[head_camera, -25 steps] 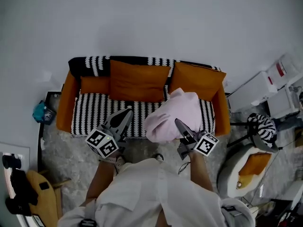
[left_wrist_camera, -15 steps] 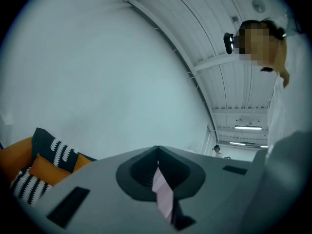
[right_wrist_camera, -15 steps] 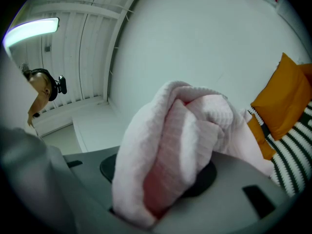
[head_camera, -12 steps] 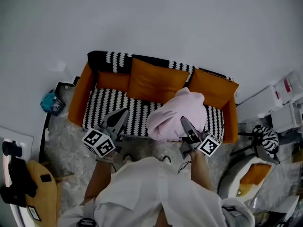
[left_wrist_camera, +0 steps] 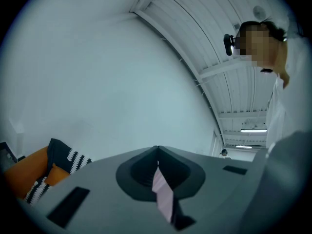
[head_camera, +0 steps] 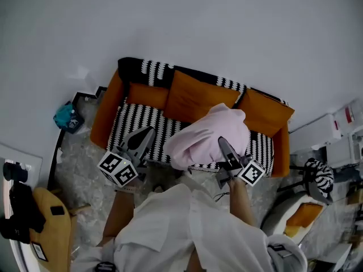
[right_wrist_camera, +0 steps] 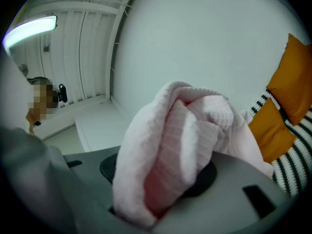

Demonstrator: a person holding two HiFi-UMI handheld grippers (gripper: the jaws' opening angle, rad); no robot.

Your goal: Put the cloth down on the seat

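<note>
My right gripper (head_camera: 223,143) is clamped on the pink cloth (head_camera: 207,136). In its own view a thick bunched fold of waffle weave fills the space between the jaws and spills over them. From my head camera the cloth sits as a rounded heap over the right half of the sofa (head_camera: 139,123), covering the striped seat there and the lower edge of the orange cushions (head_camera: 195,98). I cannot tell whether it touches the seat.

My left gripper (head_camera: 147,132) is in front of the sofa's left half, clear of the cloth, with its jaws pressed together. Its view shows a thin pink sliver in the seam, which I cannot identify, and a corner of the sofa low at the left.
</note>
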